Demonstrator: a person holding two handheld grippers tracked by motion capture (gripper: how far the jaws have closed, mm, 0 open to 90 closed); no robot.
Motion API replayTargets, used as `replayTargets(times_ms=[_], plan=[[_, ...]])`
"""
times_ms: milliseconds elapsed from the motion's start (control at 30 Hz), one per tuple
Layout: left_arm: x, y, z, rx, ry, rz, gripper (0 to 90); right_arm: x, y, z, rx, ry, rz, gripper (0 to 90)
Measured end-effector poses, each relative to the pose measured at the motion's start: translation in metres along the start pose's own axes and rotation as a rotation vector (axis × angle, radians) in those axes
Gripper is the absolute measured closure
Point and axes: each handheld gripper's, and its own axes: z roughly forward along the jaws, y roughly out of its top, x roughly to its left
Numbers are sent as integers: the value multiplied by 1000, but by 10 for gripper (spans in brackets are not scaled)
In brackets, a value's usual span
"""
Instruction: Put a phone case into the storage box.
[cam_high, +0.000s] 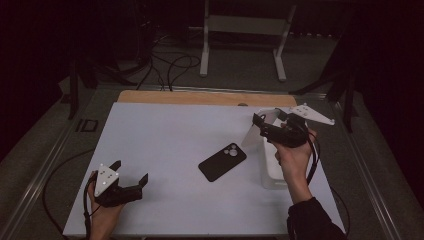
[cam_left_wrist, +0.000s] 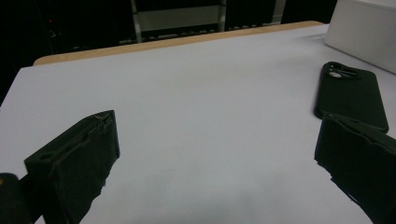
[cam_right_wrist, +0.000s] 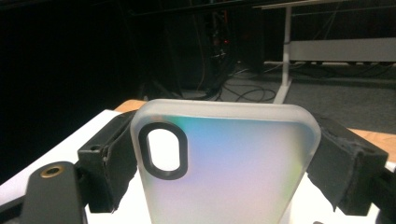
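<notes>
The frosted phone case hangs above the right side of the white table, pinched across its width by the right gripper. In the high view it shows as a pale, thin, flat panel slanting down and left from the jaws, over the near edge of a white rectangular box. A black phone case, matte with rounded corners and a camera cutout, lies flat near the table's middle, apart from both grippers. The left gripper rests low at the near left corner, its jaws spread with nothing between them.

In the left gripper view, the two blunt black jaws stand wide apart over the smooth white tabletop; the black phone case lies ahead on the right, just beyond the right jaw, and the white box sits at the upper right corner. A wooden strip edges the far side of the table.

In the right gripper view, the frosted phone case stands upright between the padded jaws, which press its two long edges. It is translucent, softly iridescent, with rounded corners and an oval, black-rimmed camera opening at upper left.
</notes>
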Motion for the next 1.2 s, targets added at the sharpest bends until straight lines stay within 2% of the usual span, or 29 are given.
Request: replayTargets(times_ms=[300, 333, 567, 733, 900, 1200], plan=[[-2, 0, 1, 9, 10, 12, 7, -8, 7, 6, 4, -36, -12, 167], [-2, 1, 1, 7, 11, 11, 7, -11, 9, 9, 9, -59, -26, 167], [-2, 1, 0, 9, 18, 12, 8, -19, 16, 16, 10, -92, -31, 167], [-2, 1, -1, 7, 20, 8, 8, -25, 21, 21, 9, -135, -46, 167], [-2, 1, -1, 4, 20, 8, 9, -31, 20, 23, 1, -181, -39, 167], [-3, 1, -1, 5, 20, 7, 9, -41, 23, 30, 9, -243, -66, 168]])
